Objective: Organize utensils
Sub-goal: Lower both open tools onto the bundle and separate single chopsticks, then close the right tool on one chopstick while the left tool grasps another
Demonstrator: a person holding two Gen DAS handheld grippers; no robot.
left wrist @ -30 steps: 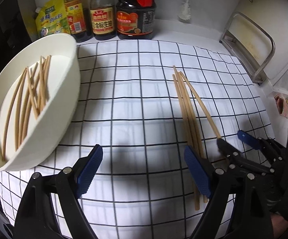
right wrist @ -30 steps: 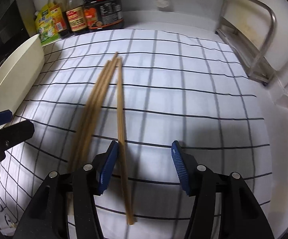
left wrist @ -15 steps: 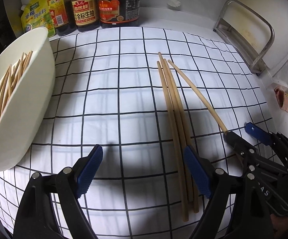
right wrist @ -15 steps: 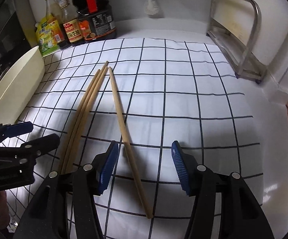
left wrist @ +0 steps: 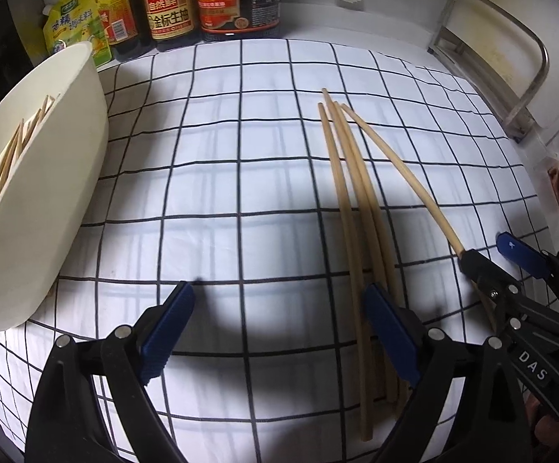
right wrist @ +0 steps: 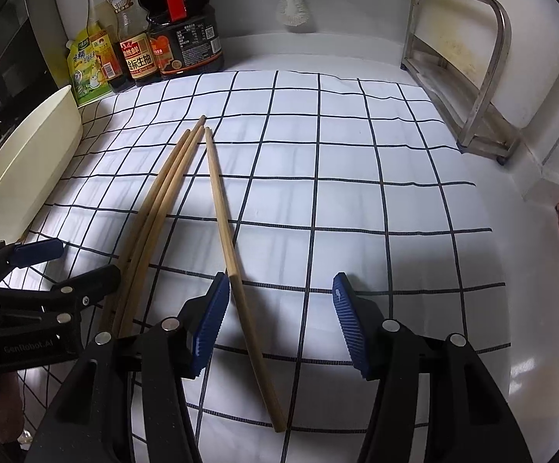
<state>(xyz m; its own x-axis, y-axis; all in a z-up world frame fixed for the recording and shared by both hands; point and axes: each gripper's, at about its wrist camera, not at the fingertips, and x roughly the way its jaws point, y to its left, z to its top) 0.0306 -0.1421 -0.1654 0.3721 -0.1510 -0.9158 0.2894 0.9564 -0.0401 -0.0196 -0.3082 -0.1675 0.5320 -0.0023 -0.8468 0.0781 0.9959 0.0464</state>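
Several wooden chopsticks lie on a checked cloth (left wrist: 241,177). Three (left wrist: 356,208) lie bunched together, also in the right wrist view (right wrist: 163,189). A single chopstick (right wrist: 225,227) lies apart to their right, its near part between my right gripper's (right wrist: 281,322) open jaws, close to the left pad. My left gripper (left wrist: 279,332) is open and empty, its right finger (left wrist: 391,332) over the bunch's near ends. A white oval dish (left wrist: 36,193) at left holds more chopsticks (left wrist: 13,150).
Sauce bottles (left wrist: 202,0) and a yellow pouch (left wrist: 75,27) stand at the back by the wall. A metal rack (right wrist: 464,77) stands at the back right. The white counter (right wrist: 530,270) runs along the cloth's right edge.
Both grippers have pulled back and risen, so more cloth shows. The single chopstick now lies angled away from the bunch, between my right gripper's jaws. Both grippers stay open.
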